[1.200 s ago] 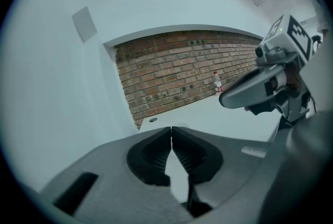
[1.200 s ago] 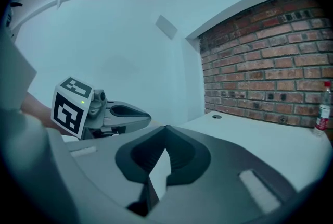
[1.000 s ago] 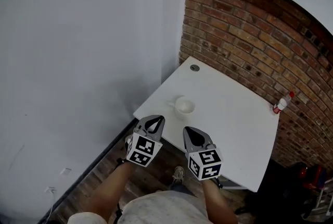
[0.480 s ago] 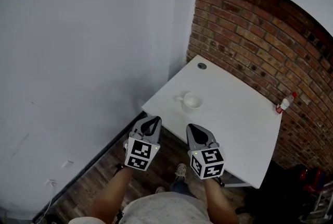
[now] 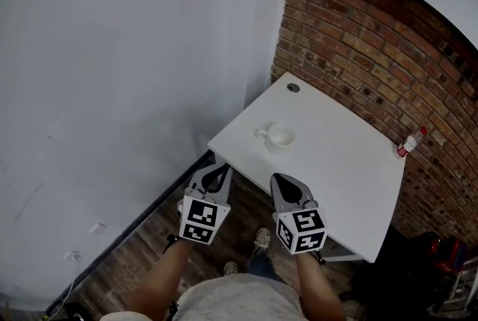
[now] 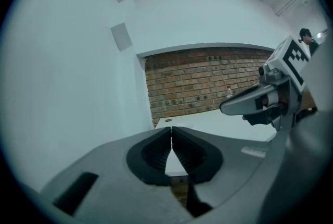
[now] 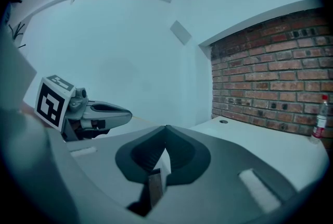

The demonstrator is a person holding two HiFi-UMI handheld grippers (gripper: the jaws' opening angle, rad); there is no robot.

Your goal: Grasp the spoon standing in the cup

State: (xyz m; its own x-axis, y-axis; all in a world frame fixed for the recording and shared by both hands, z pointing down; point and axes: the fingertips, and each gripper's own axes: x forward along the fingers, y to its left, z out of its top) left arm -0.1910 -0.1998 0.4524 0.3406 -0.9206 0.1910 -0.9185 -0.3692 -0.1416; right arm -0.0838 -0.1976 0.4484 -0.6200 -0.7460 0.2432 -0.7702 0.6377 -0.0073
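Observation:
A white cup [image 5: 281,136] with its handle to the left stands on the white table [image 5: 343,163], near the table's left corner. From this distance I cannot make out a spoon in it. My left gripper [image 5: 222,167] is shut and empty, held over the wooden floor just short of the table's near edge. My right gripper [image 5: 281,178] is also shut and empty, beside it at the table's near edge. Both are well short of the cup. In the left gripper view the left gripper [image 6: 171,128] has its jaws touching; in the right gripper view the right gripper [image 7: 165,127] does too.
A small bottle with a red cap [image 5: 409,142] stands at the table's far right edge against the brick wall [image 5: 373,51]. A round cable hole [image 5: 293,87] sits at the table's far corner. A white wall [image 5: 112,88] runs along the left. My feet show on the wooden floor [image 5: 134,260].
The table and cup have shifted up and right in the head view. Both grippers, earlier overlapping the table's near edge, now sit just off it, still shut.

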